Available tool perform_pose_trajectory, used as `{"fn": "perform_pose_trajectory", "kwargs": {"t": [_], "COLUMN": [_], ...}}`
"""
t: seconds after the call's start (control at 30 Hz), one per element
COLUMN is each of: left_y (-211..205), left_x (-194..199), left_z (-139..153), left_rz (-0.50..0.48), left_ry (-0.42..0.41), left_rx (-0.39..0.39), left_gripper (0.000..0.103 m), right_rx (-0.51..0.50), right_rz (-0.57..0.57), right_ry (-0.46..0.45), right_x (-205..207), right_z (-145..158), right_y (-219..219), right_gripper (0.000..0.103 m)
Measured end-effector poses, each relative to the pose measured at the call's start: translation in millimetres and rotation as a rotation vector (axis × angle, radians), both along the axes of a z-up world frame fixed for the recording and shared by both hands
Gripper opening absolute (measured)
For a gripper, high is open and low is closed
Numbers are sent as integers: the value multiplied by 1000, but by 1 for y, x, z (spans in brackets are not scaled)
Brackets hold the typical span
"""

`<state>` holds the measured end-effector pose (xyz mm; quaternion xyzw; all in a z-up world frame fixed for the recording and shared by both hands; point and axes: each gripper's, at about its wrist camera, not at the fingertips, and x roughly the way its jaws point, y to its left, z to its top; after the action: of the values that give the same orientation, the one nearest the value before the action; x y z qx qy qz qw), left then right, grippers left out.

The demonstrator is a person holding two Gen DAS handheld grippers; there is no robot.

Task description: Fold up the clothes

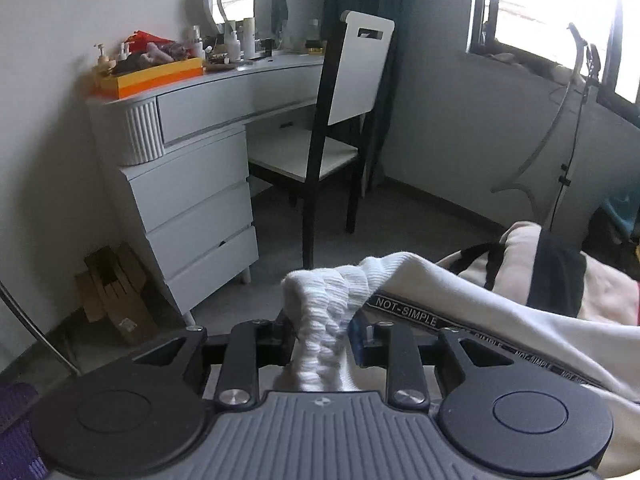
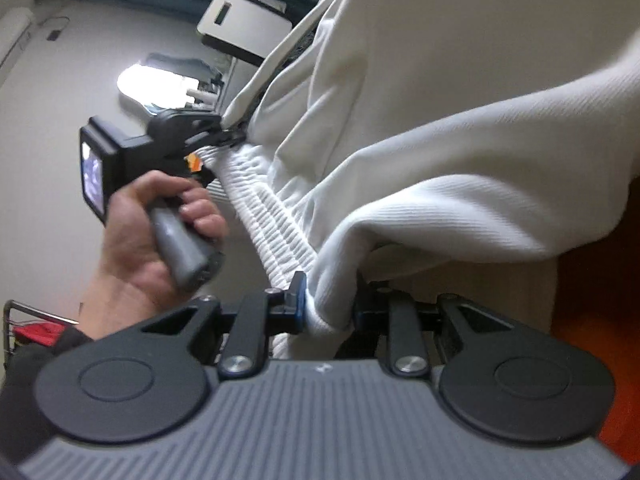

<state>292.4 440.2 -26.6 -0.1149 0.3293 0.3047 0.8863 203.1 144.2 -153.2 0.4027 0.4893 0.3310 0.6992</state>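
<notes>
A pair of white trousers (image 2: 440,128) with a ribbed elastic waistband (image 2: 276,216) hangs stretched between both grippers. In the left wrist view my left gripper (image 1: 324,332) is shut on the bunched waistband (image 1: 324,304), and a black side stripe (image 1: 404,312) printed NOT-SIMPLE runs off to the right. In the right wrist view my right gripper (image 2: 328,304) is shut on the waistband's other end. The left gripper (image 2: 216,140) shows there too, held by a hand (image 2: 156,232), clamped on the waistband at upper left.
A white dressing table (image 1: 200,152) with drawers and clutter stands left, a black and white chair (image 1: 340,120) beside it. Pink and black bedding (image 1: 560,276) lies at right below a window (image 1: 560,8). A cardboard box (image 1: 116,292) sits on the grey floor.
</notes>
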Motion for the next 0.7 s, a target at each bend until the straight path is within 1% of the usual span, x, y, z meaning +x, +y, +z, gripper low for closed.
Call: {"fn": "perform_pose_trajectory", "kwargs": {"t": [0.07,0.1,0.13,0.17,0.2,0.23,0.27,0.3,0.4,0.43,0.47,0.53,0.6,0.7], "left_y": [-7,-11,-14,-16,-21,-28,-35,-42,-75,-89,-107,-143,-183,-241], "left_x": [-10,-17,-23,-29,-38,-47,-56,-65,-94,-103,-111,-130,-155,-188], "left_z": [-2,0,3,6,9,13,17,22,42,48,55,66,77,84], "left_rz": [9,10,6,-5,-17,-28,-39,-49,-86,-112,-152,-234,-308,-391], "left_ry": [-16,-29,-36,-35,-33,-35,-38,-42,-77,-77,-71,-72,-109,-186], "left_rx": [-13,-24,-35,-43,-41,-34,-27,-21,-19,-7,10,32,35,19], "left_gripper": [31,34,47,61,64,68,70,72,76,78,78,79,81,82], "right_rx": [-11,-12,-7,-5,-9,-22,-44,-62,-122,-153,-189,-273,-347,-438], "right_rz": [28,43,64,81,91,93,88,86,93,94,96,76,36,-49], "right_ry": [23,45,63,63,50,30,8,-9,-93,-138,-198,-328,-443,-598], "right_x": [1,2,1,-3,-8,-13,-17,-22,-34,-37,-39,-55,-77,-100], "right_z": [4,7,10,14,20,27,33,39,68,80,93,118,139,166], "right_y": [0,0,-1,-3,-5,-9,-17,-25,-55,-67,-79,-116,-159,-215], "right_gripper": [32,37,41,50,61,67,78,80,80,80,80,80,80,80]}}
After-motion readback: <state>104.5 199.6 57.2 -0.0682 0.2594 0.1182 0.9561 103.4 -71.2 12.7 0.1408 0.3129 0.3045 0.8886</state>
